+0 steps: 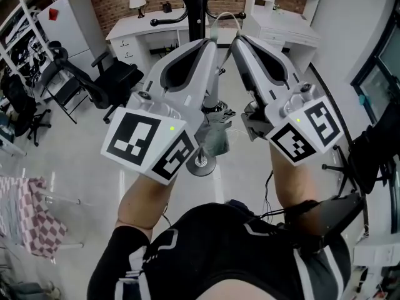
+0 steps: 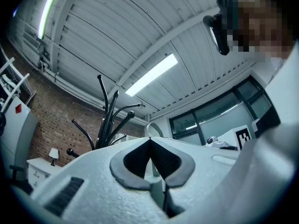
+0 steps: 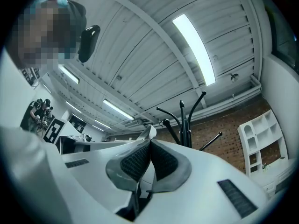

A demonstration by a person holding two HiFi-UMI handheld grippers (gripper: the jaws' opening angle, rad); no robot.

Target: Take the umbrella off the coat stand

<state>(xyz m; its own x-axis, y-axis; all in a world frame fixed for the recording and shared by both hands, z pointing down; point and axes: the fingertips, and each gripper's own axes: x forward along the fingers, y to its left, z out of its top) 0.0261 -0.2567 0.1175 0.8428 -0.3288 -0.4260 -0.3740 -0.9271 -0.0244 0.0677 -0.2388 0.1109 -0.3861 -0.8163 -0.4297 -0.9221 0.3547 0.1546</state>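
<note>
The black coat stand (image 1: 197, 5) rises ahead of me, its round base (image 1: 201, 165) on the floor. A folded grey umbrella (image 1: 216, 133) hangs along the pole, and its pale curved handle (image 1: 225, 16) loops over the top between my two grippers. My left gripper (image 1: 212, 42) is raised just left of the handle, jaws shut with nothing between them. My right gripper (image 1: 236, 40) is just right of it, also shut and empty. The left gripper view shows the stand's hooks (image 2: 108, 115) and the handle loop (image 2: 152, 127) past the closed left gripper (image 2: 149, 139). The right gripper (image 3: 149, 142) points at the stand (image 3: 186, 125).
White desks (image 1: 145, 30) and shelving (image 1: 282, 8) line the brick wall behind the stand. Black office chairs (image 1: 103, 74) stand at the left. A checked cloth on a rack (image 1: 31, 217) is at the lower left. A dark tripod-like item (image 1: 365, 158) is at the right.
</note>
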